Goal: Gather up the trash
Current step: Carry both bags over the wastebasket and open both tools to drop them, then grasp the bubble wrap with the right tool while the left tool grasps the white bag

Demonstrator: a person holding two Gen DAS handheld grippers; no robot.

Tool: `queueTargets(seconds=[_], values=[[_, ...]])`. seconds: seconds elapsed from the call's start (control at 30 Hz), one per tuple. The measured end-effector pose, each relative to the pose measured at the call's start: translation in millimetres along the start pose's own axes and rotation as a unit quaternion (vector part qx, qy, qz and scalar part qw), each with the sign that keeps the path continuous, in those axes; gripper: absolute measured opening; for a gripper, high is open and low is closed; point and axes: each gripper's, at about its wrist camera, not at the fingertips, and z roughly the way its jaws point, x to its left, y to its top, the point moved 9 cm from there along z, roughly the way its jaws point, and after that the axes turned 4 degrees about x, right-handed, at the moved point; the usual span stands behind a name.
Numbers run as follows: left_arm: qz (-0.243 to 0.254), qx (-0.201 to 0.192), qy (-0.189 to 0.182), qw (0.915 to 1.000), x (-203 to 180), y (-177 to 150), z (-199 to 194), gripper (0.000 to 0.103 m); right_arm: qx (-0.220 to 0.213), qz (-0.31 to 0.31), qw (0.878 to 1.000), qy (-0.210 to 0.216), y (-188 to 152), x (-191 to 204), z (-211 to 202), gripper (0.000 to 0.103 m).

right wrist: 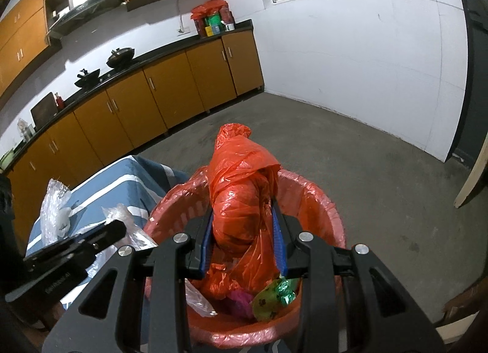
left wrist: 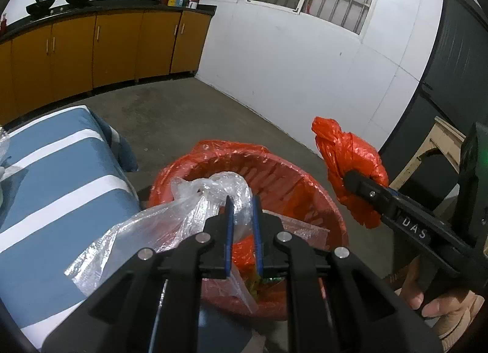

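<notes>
**A:** What is each hand doing?

**B:** The left gripper [left wrist: 242, 200] has its blue pads drawn close together on a crumpled clear plastic bag [left wrist: 183, 209]. The bag trails back over the edge of a blue-and-white striped table [left wrist: 61, 176] and its bunched end hangs above the bin. The right gripper [right wrist: 242, 215] clamps a twisted wad of red plastic bag [right wrist: 241, 188] between its pads, jaws partly spread around the bundle.

**B:** From the left camera, the same red wad [left wrist: 350, 164] sits at the tip of the right tool, held off to the right of the bin, with a hand [left wrist: 433, 304] on its handle.

**A:** And where does the trash go?

**B:** A red basket-style bin [right wrist: 320, 200], lined with red plastic, stands on the grey floor [right wrist: 381, 170] just beside the table. Inside it lie green and pink wrappers [right wrist: 271, 295]; what they once wrapped I cannot tell.

**A:** Anything on the table?

**B:** More crumpled clear plastic [right wrist: 55, 200] rests there.
</notes>
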Motion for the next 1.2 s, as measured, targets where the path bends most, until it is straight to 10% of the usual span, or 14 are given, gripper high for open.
queueTargets(seconds=[0.6, 1.2], values=[[-0.021, 0.019, 0.014, 0.9995, 10.8, -9.7, 18.4, 0.041, -0.001, -0.004, 1.0, -0.011, -7.4, -17.6, -1.4, 0.055], [-0.069, -0.062, 0.209, 0.9735, 139.2, -29.7, -93.4, 0.062, 0.007, -0.106, 0.994, 0.033, -16.0, 76.3, -1.1, 0.055]])
